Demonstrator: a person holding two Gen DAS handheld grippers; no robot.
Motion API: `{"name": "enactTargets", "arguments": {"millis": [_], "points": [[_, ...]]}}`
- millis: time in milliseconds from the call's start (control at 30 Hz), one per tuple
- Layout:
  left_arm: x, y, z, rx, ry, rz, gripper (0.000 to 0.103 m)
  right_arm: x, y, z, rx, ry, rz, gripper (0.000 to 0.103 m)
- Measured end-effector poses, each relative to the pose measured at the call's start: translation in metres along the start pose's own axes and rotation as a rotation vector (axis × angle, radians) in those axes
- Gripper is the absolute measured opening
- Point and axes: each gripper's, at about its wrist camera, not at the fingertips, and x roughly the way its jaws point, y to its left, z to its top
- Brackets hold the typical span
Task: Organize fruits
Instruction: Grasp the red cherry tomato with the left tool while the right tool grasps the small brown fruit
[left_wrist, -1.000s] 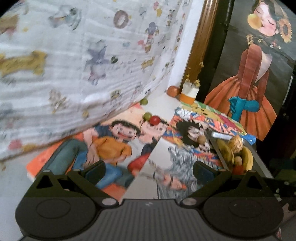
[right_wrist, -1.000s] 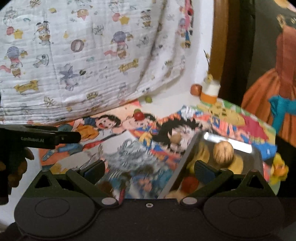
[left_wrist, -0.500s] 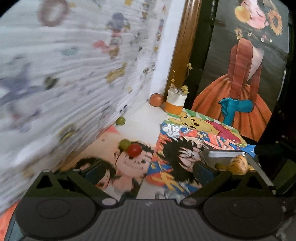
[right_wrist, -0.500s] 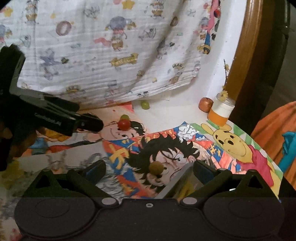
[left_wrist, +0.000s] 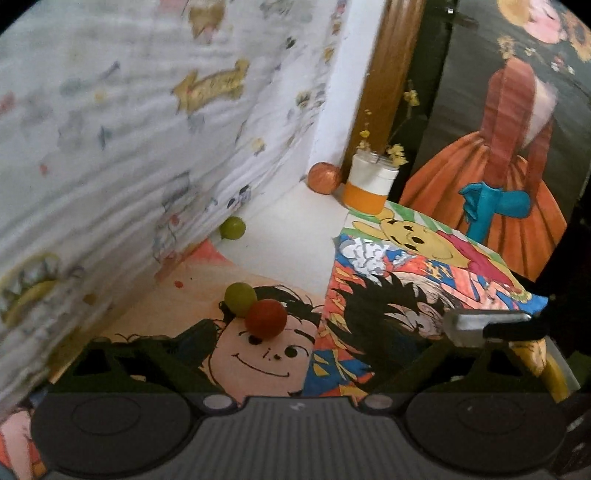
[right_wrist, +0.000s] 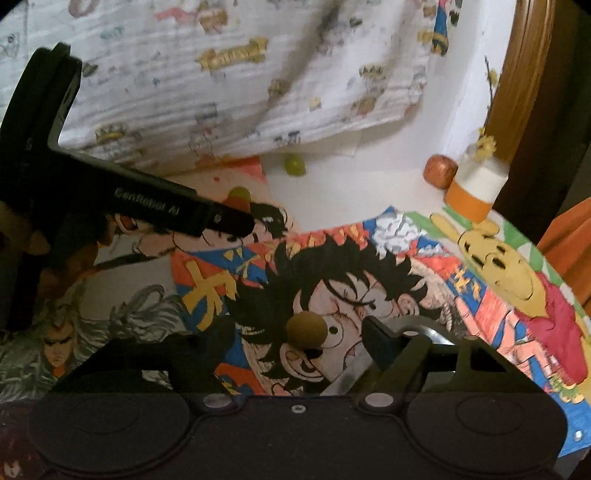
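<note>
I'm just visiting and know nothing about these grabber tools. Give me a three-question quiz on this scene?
1. True or false: the red fruit touches a green fruit.
2. Which fruit lies between the right gripper fingers? A. brown round fruit B. banana C. orange
3. What stands beside the jar of yellow flowers?

Key: 1. True. 2. A; the jaws are closing, not yet pressing. 3. An orange-red fruit.

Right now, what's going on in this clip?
A person holds a gripper in each hand over a table covered in cartoon drawings, sorting small fruits. The right gripper is closing around a brown fruit lying between its fingers, not yet pinched. The left gripper is also closing, aimed at a red fruit touching a green one. A metal tray with fruit sits at the right. Another green fruit lies by the cloth.
</note>
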Motion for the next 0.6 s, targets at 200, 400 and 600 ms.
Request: {"name": "enactTargets", "arguments": {"millis": [200,400,600], "points": [[0.019,0.004,0.0,-0.055,0.025,-0.001,0.082,0.012,-0.005,-0.005,0.041,0.01,0.005,0.061],[0.027,0.001,0.001,-0.054,0.027,0.018,0.075,0.018,-0.008,-0.004,0.065,0.012,0.009,0.05],[0.03,-0.001,0.001,-0.058,0.03,0.037,0.07,0.022,-0.008,-0.006,0.079,0.017,0.019,0.044]]}}
